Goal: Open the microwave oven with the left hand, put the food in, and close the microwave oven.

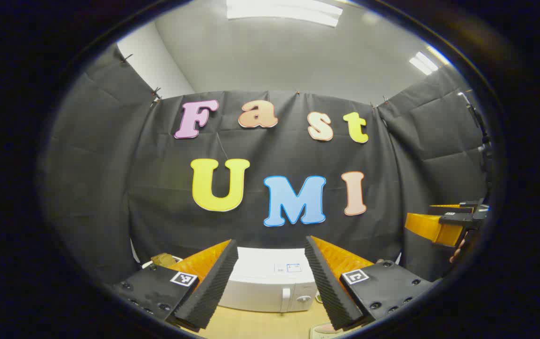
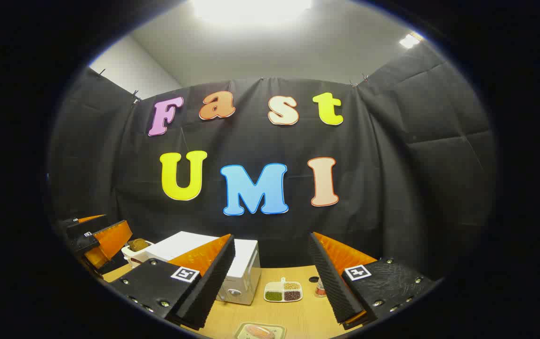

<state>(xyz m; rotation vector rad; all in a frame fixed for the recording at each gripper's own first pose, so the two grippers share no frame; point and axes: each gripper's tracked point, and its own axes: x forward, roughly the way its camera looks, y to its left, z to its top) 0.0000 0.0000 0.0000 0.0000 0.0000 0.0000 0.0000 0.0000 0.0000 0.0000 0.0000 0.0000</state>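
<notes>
Both grippers held high, jaws spread wide, gripping nothing. Left gripper point(image 1: 270, 282) framing boxy white microwave point(image 1: 267, 287), glossy shell, door closed, round knob at right, sitting on pale wood-grain counter point(image 1: 260, 325). Right gripper point(image 2: 270, 282) over same counter point(image 2: 298, 315); microwave point(image 2: 241, 268) at left. Ribbed foam-like pads point(image 2: 208, 282). Food on flat squarish tray point(image 2: 259, 331) at near edge; white divided dish point(image 2: 283, 291) with grains further back, small jar point(image 2: 319, 288) just beside it.
</notes>
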